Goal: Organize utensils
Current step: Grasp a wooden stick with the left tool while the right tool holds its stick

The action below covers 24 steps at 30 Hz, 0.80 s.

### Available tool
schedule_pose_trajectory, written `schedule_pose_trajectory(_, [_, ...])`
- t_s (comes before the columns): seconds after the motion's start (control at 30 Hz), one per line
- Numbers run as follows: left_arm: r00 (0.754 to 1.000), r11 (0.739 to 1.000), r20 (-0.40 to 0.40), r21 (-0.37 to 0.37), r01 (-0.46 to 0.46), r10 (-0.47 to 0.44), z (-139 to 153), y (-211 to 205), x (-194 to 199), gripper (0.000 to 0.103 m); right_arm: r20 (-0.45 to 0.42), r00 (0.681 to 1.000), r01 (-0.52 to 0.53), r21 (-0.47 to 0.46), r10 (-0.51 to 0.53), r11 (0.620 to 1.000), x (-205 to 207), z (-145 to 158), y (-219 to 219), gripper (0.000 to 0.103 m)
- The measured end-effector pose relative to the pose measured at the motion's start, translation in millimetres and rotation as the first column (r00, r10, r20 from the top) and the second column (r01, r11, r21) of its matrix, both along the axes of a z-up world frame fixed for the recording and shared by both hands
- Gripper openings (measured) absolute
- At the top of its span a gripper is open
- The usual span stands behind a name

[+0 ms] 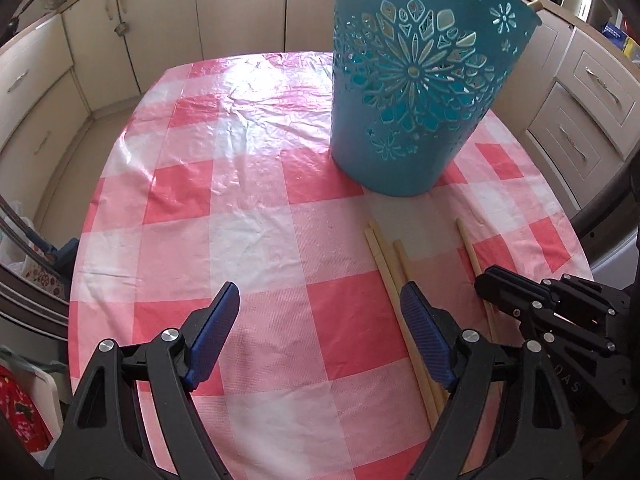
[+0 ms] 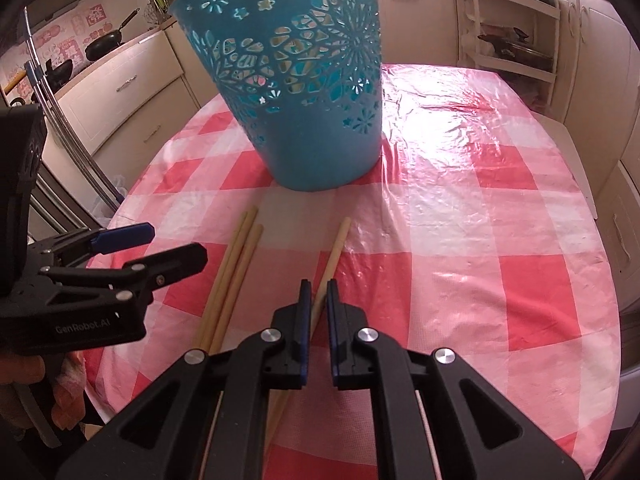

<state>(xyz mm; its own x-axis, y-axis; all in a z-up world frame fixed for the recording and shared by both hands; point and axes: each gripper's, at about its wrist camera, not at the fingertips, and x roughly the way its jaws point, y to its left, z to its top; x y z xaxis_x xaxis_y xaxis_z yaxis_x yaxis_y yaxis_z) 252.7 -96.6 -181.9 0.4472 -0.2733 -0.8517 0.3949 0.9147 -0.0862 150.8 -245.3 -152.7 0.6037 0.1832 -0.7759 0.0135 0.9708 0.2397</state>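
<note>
A: The single chopstick (image 2: pixel 334 250) lies on the checked tablecloth (image 2: pixel 460 208), right of three others (image 2: pixel 234 264), near the teal basket (image 2: pixel 304 80).

B: The right gripper (image 2: pixel 318 292) is clamped on it mid-shaft. It looks light, stiff, slippery; a mid-length hold seems best.

A: The left gripper (image 1: pixel 320 300) hangs spread wide, empty, beside the three.

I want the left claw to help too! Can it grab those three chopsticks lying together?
Probably yes. The left claw is open above the cloth, and the three chopsticks lie bare right by one finger. The right claw holds the lone chopstick, off to the side.
</note>
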Motion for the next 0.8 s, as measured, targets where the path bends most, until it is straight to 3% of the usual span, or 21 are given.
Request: schedule_pose_trajectory(0.8, [1.000,0.996,0.014,0.091,0.013,-0.014,-8,-11,-3,0.079,0.006,1.000,-0.002,0.016,0.002,1.000,0,0,-2,0.008])
